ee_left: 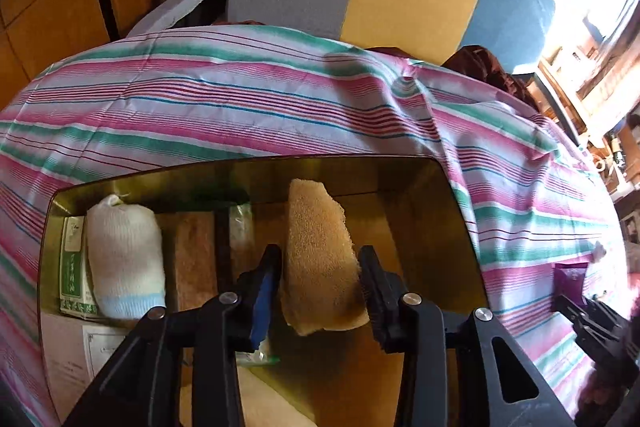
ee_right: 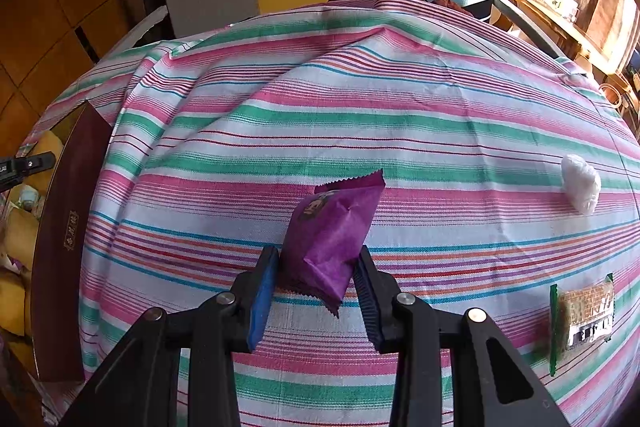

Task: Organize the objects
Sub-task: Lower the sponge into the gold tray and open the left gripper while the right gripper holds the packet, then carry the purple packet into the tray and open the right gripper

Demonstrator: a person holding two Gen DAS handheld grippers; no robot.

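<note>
Two hand-held gripper (ee_right: 316,267) jaws pinch purple packet (ee_right: 332,239).

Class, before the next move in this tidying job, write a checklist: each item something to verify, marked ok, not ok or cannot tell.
1. Tan sponge sits between the left gripper fingers, over the open box: ok.
2. Left pads pressing the sponge: cannot tell.
3. Free floor space under the sponge: ok.
4. Right gripper shut on the purple packet: ok.
5. White wad and green-edged snack pack boxed: not ok.

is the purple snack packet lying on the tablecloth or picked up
Picked up: the purple snack packet is pinched in the right gripper, tilted above the striped tablecloth.
</note>
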